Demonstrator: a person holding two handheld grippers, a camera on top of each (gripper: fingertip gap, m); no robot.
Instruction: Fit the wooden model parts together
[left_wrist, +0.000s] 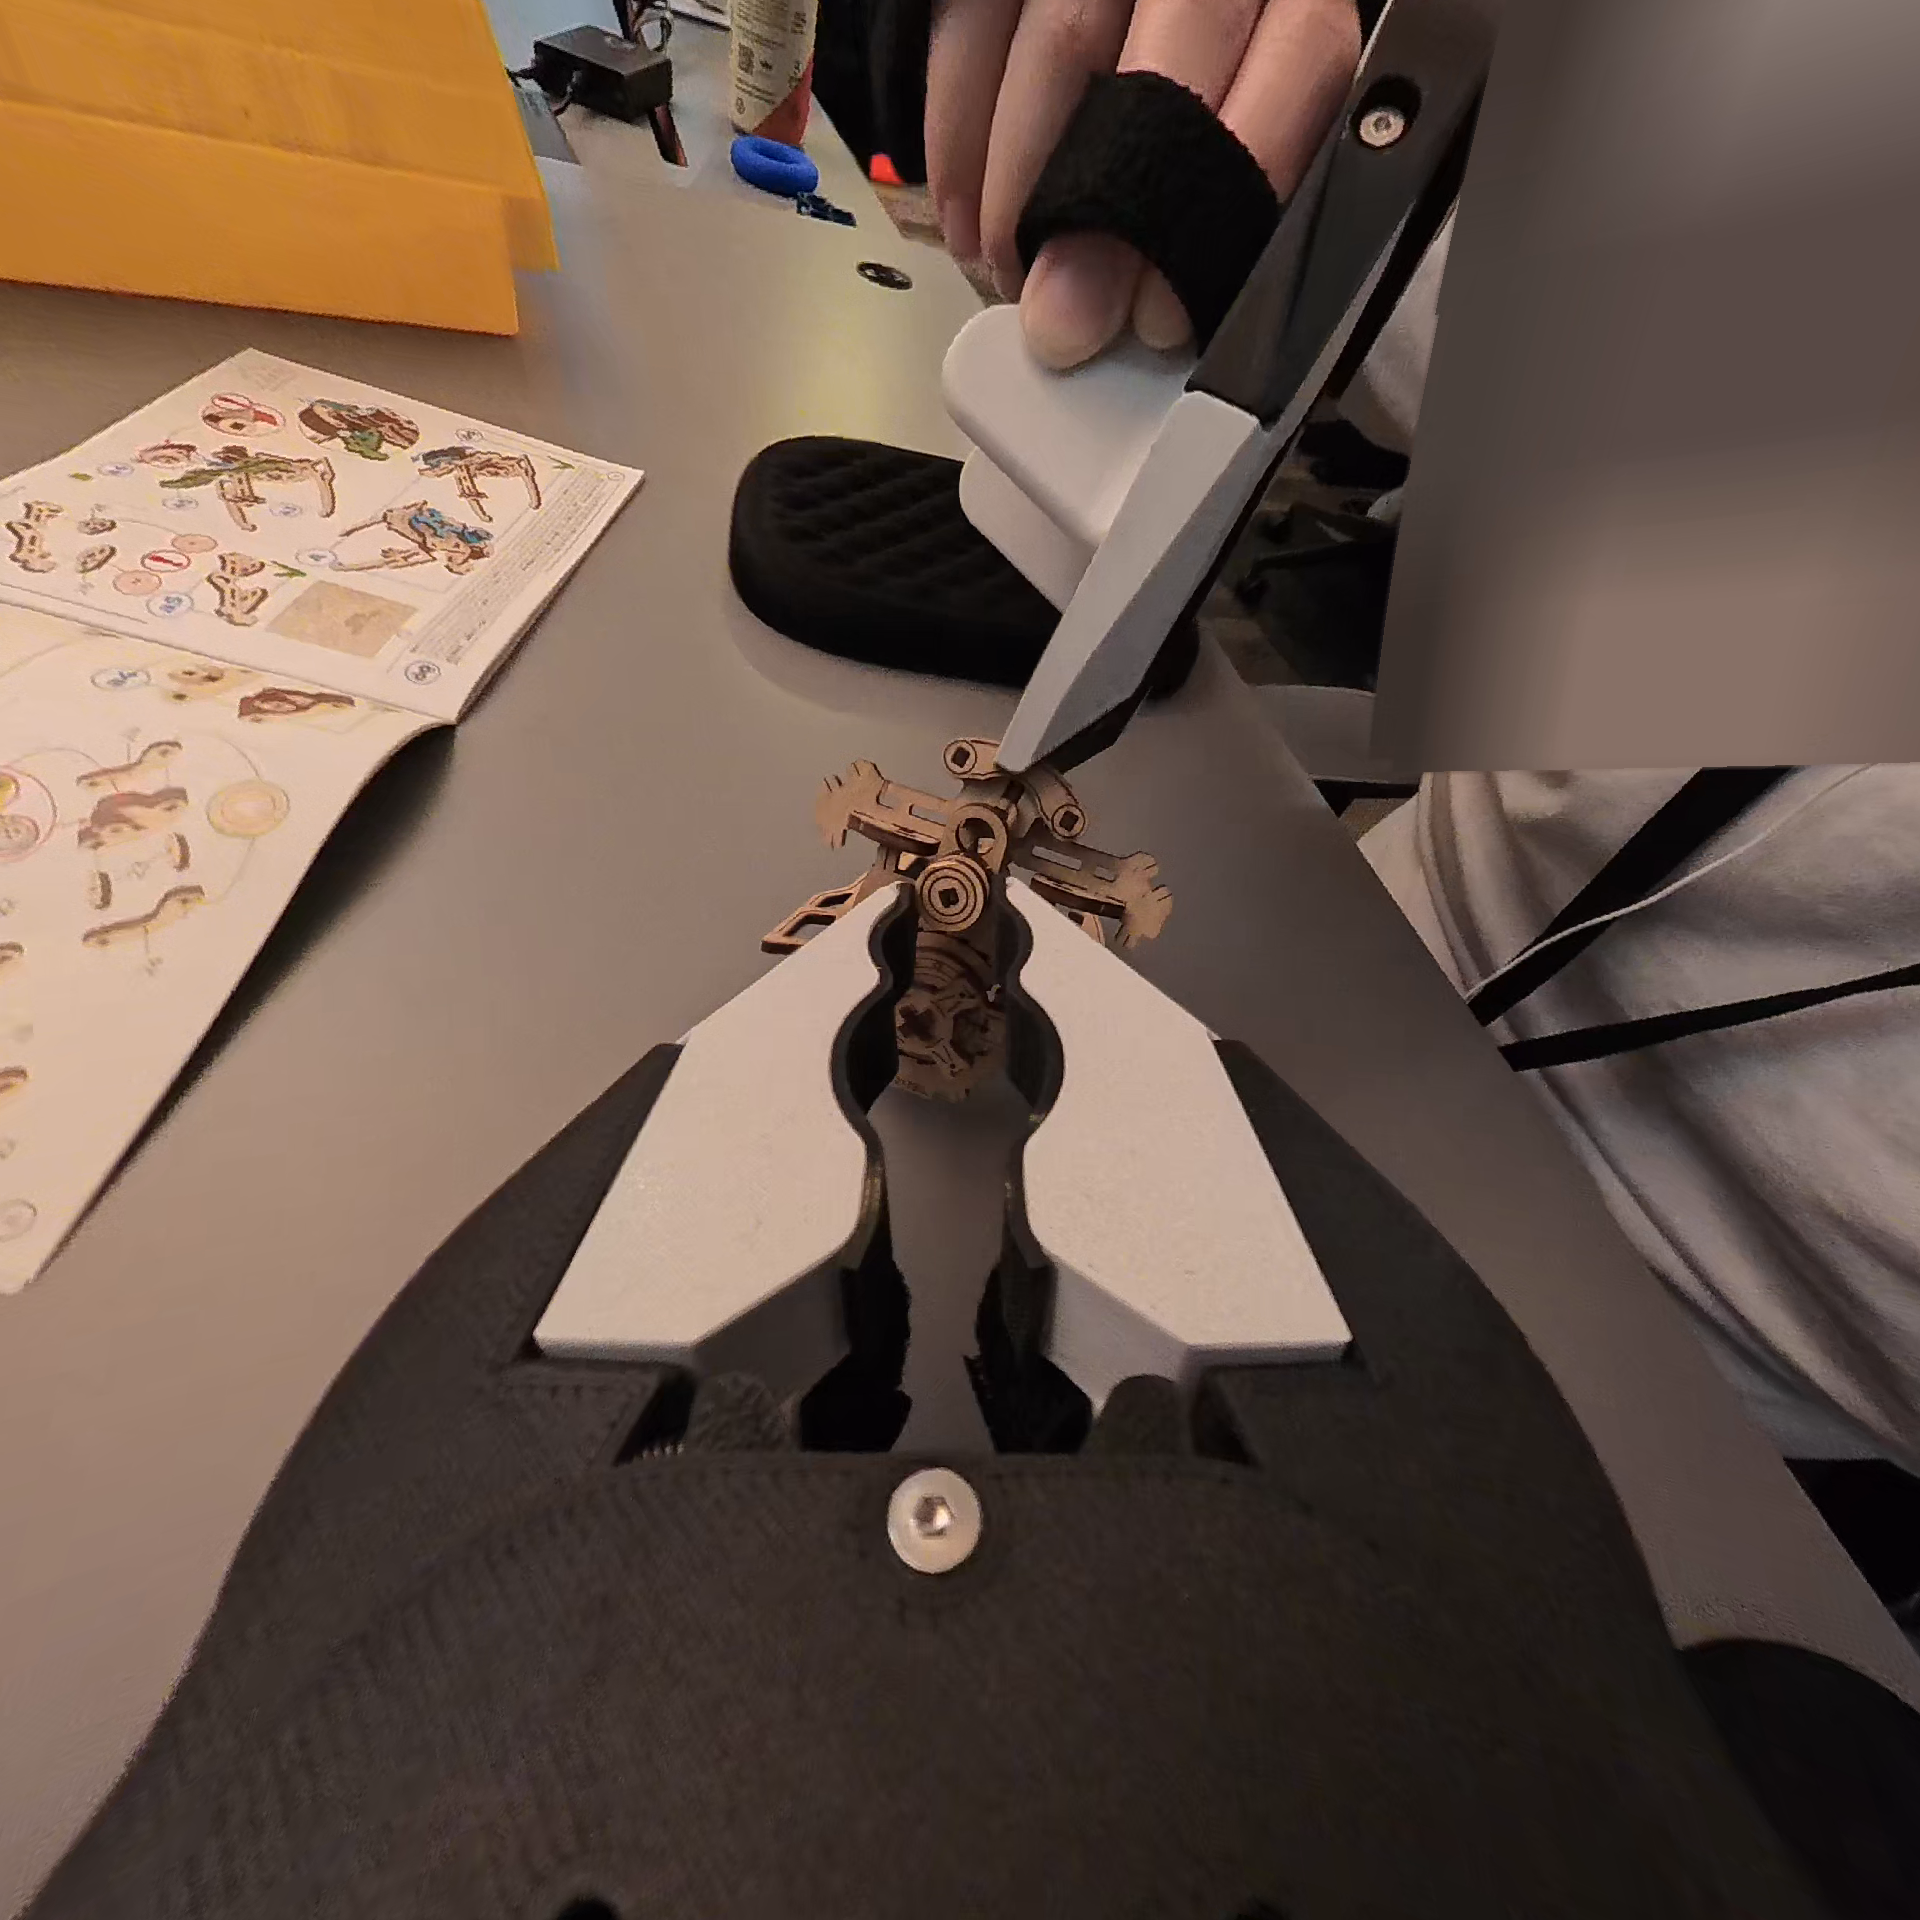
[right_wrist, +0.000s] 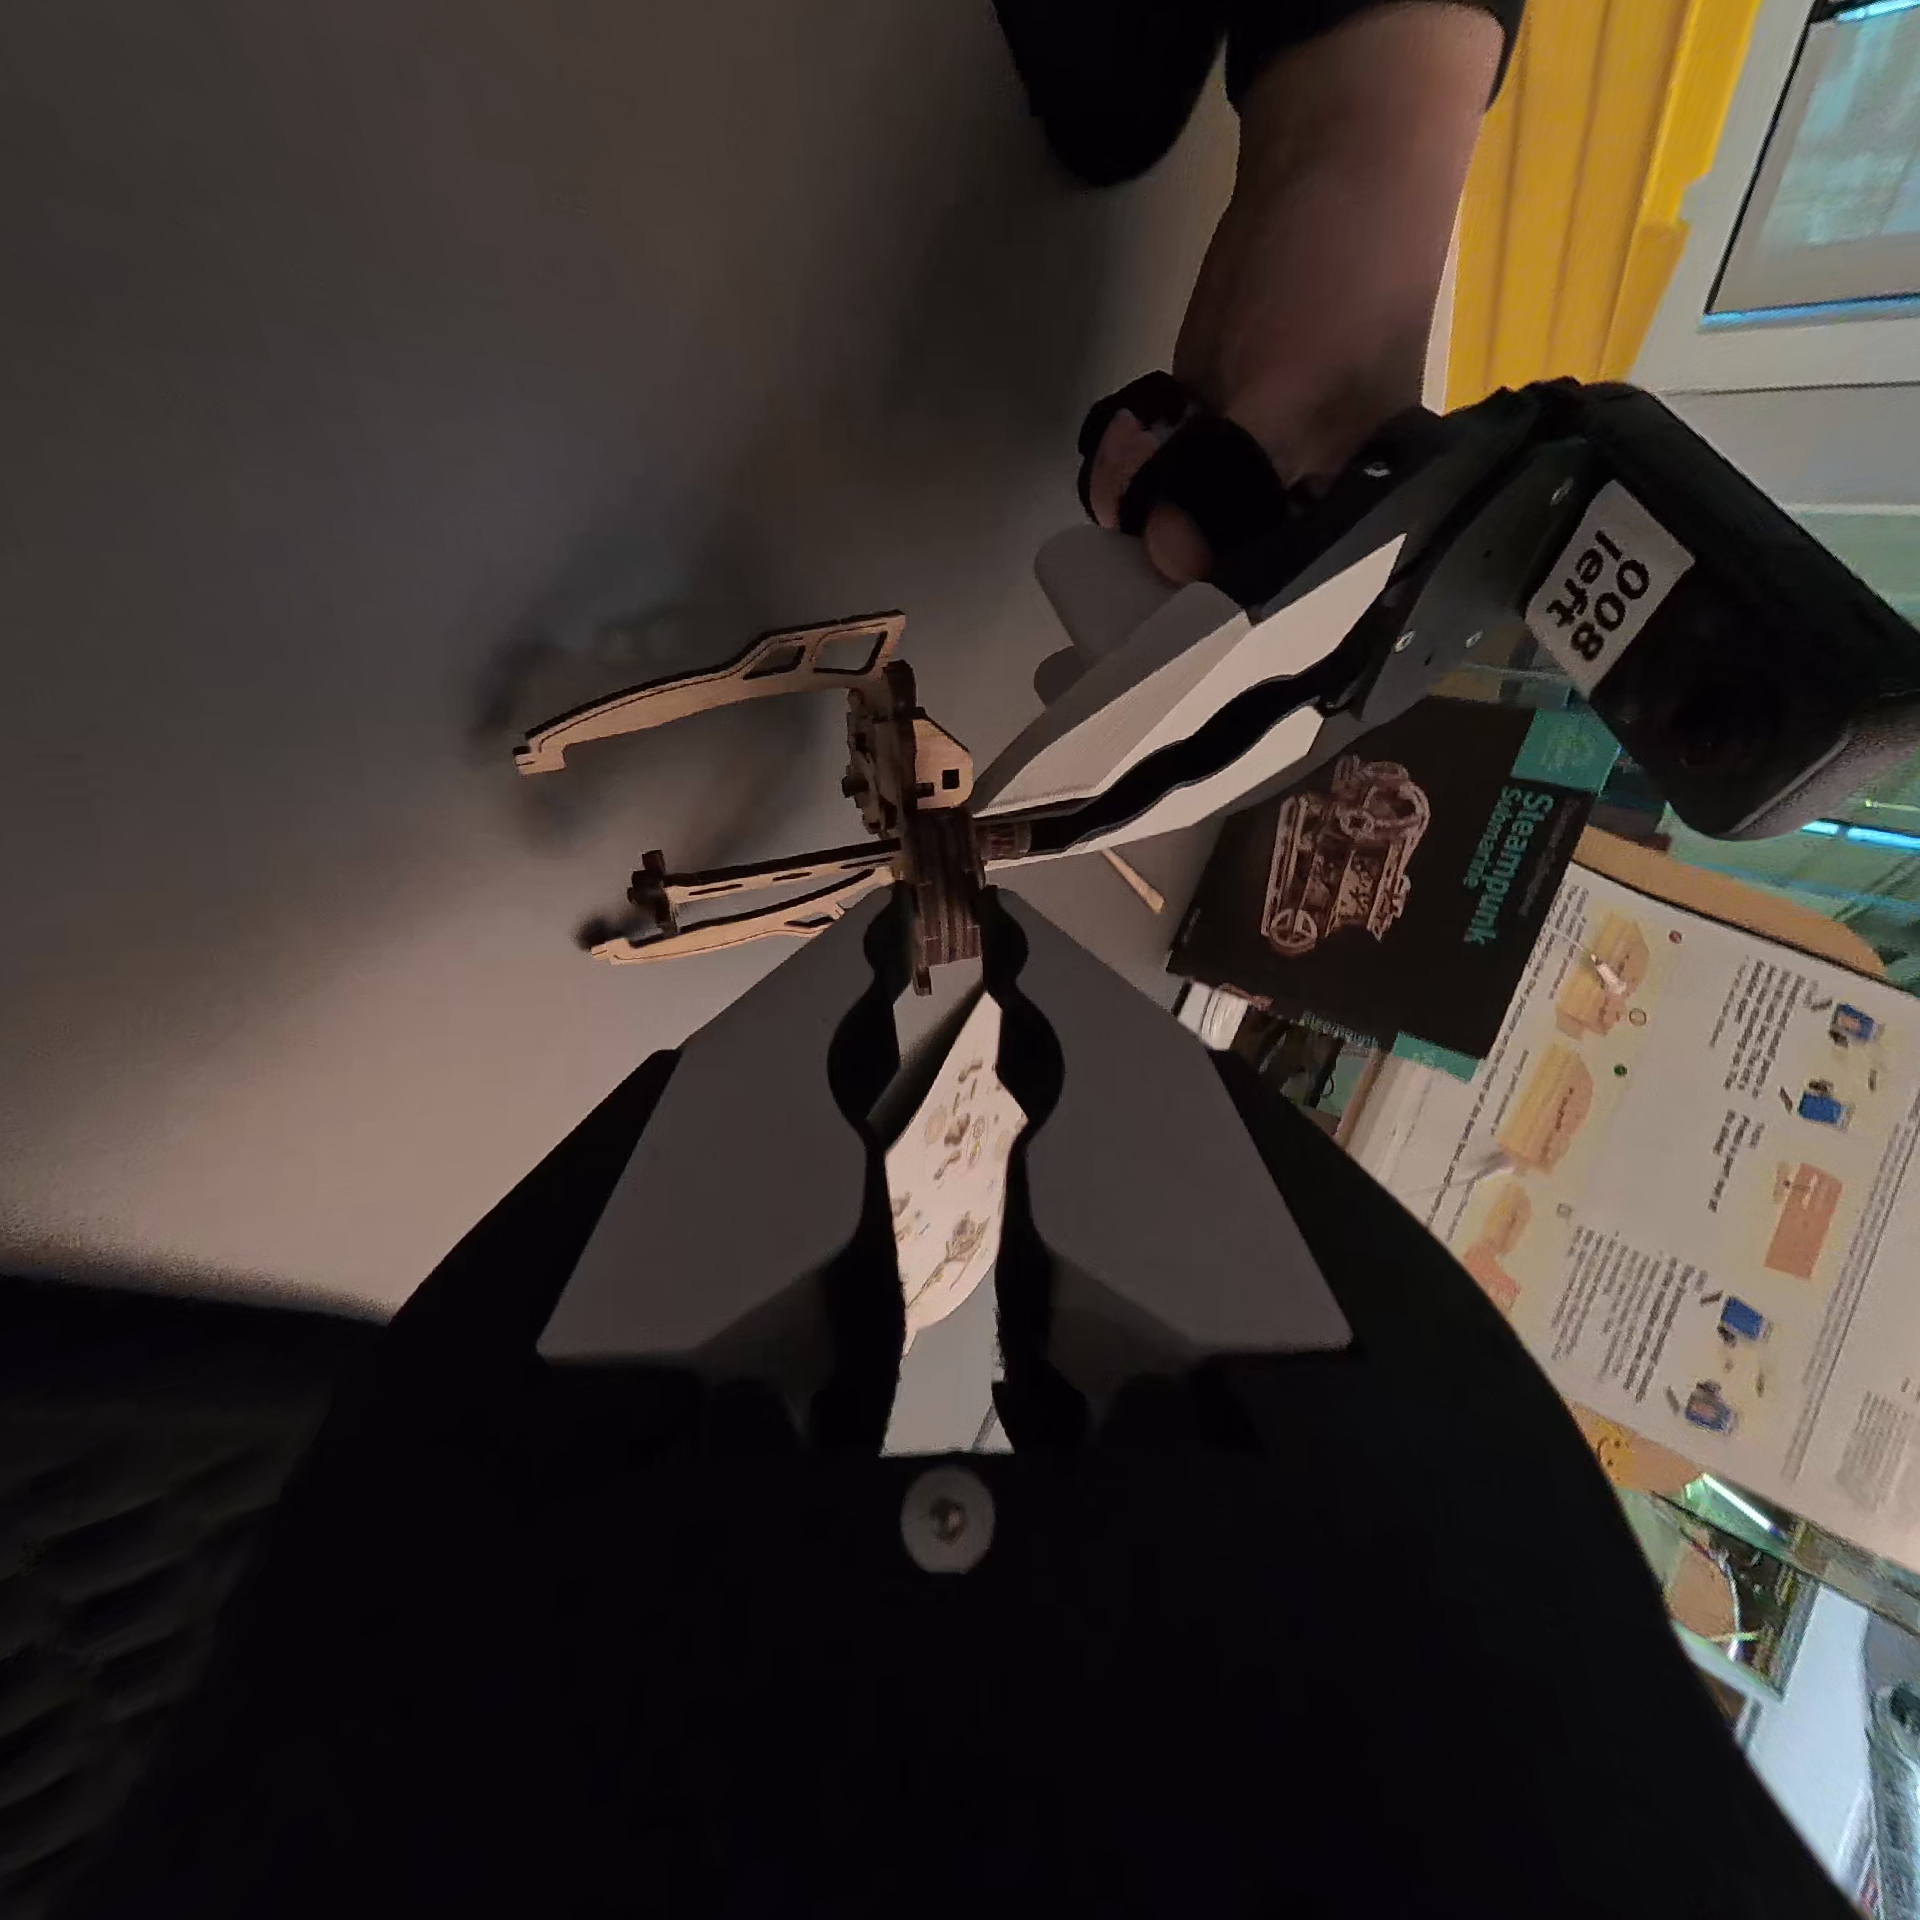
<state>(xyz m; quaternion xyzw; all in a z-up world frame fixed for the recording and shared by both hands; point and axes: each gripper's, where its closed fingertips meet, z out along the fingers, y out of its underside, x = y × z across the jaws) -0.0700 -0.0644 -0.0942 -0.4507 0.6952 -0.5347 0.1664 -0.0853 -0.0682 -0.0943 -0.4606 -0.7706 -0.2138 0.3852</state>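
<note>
Left wrist view: the left gripper (left_wrist: 954, 914) is closed down on the wooden model (left_wrist: 977, 883), its grey fingers (left_wrist: 790, 1081) pinching the round hub with a narrow gap left lower down. The model is held up off the grey table (left_wrist: 623, 831), with slotted arms fanning out from the hub to both sides. The right gripper (left_wrist: 1023, 764) comes in from above the model, tip touching a small link piece at the model's top; seen edge-on here, so how far it is open cannot be told from this side. A hand (left_wrist: 1101, 187) with a black finger sleeve works that gripper. Left of the model lies an open instruction booklet (left_wrist: 260, 582); beyond the model sits a black pad (left_wrist: 883, 561).

Right wrist view: the right gripper (right_wrist: 940, 914) is nearly closed, its dark fingers (right_wrist: 748, 1091) nipping the layered edge of the model's (right_wrist: 914, 790) hub. Long thin arms stick out from the model to the left. The left gripper (right_wrist: 997, 831) reaches the model from the right, closed on its shaft. A dark box (right_wrist: 1382, 862) and an instruction sheet (right_wrist: 1683, 1164) lie right of the model.

Judged from this, a piece is being seated on the hub mid-assembly. The next move likely calls for a straight, gentle push along the shaft while the left holds steady; the thin arms could snap if twisted.
</note>
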